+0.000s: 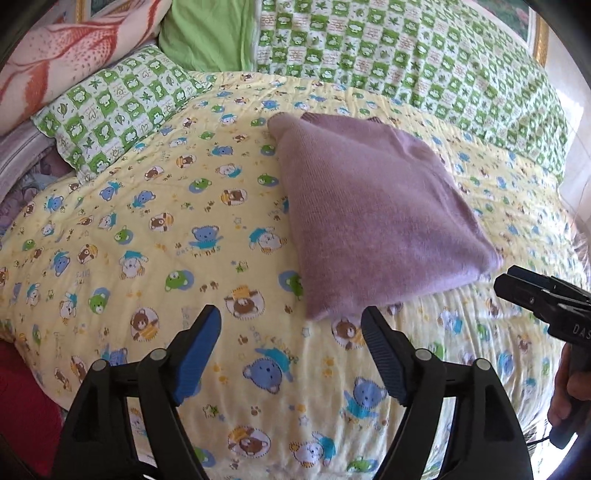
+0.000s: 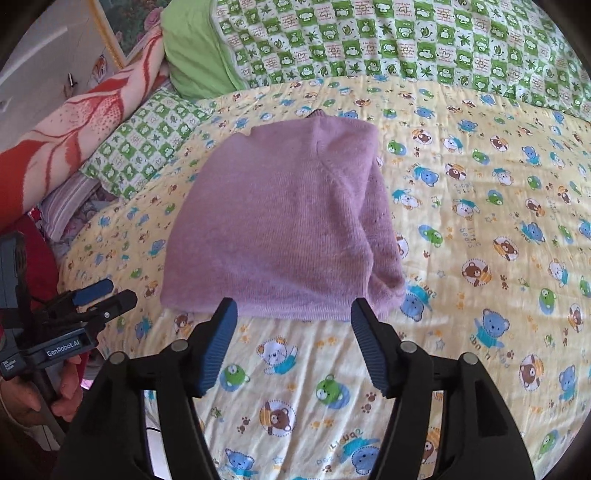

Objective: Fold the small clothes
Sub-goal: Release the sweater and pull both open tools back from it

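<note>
A purple knitted sweater (image 1: 373, 206) lies folded into a compact rectangle on the yellow bear-print bedspread (image 1: 147, 240); it also shows in the right wrist view (image 2: 280, 229). My left gripper (image 1: 291, 325) is open and empty, just short of the sweater's near corner. My right gripper (image 2: 293, 317) is open and empty, its fingertips at the sweater's near edge, above the bedspread (image 2: 480, 221). The right gripper also shows at the right edge of the left wrist view (image 1: 535, 295), and the left gripper at the left of the right wrist view (image 2: 99, 295).
A green-and-white checked quilt (image 1: 424, 62) covers the far side of the bed. A checked pillow (image 1: 110, 110), a green pillow (image 1: 207, 33) and a red-and-pink blanket (image 1: 55, 55) are stacked at the far left. Red fabric (image 1: 22, 398) lies at the near left.
</note>
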The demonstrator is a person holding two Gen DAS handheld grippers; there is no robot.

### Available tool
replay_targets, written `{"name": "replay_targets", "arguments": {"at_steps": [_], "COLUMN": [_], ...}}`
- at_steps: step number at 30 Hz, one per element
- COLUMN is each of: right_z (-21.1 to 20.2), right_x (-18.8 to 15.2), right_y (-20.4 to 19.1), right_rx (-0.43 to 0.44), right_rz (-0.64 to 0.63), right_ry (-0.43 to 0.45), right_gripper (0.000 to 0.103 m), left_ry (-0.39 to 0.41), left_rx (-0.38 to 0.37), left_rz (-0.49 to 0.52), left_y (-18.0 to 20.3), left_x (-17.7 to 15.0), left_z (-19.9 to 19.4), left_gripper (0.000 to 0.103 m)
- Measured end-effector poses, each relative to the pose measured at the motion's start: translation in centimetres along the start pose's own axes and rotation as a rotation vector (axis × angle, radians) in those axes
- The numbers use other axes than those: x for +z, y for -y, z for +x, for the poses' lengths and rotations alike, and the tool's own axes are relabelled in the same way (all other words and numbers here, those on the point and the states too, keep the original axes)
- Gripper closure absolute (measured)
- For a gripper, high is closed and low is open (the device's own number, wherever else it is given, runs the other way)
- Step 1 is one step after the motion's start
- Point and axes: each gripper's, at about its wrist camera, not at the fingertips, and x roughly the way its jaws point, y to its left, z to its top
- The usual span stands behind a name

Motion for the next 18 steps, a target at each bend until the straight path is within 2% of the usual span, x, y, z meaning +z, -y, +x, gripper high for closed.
{"name": "replay_targets", "arguments": {"at_steps": [5, 7, 18], "right_z": [-0.3, -0.6, -3.2], "right_x": [-1.4, -1.6, 0.0], "right_y": [-0.8, -1.1, -2.8], "right_rx": [-0.015, -0.014, 0.014], "right_rz": [-0.036, -0.051, -0.136], "right_ry": [-0.003, 0.005, 0.121], "right_gripper": [0.031, 0.026, 0.017], "left_ry": [0.005, 0.016, 0.134], "left_rx": [0.005, 0.017, 0.078], "left_rz": [0.027, 0.039, 0.029], "left_y": [0.6, 1.0, 1.8], "left_x": [-0.5, -0.3, 2.6], "left_z": [-0.3, -0.6, -3.7], "left_gripper": [0.022, 0.021, 0.019]}}
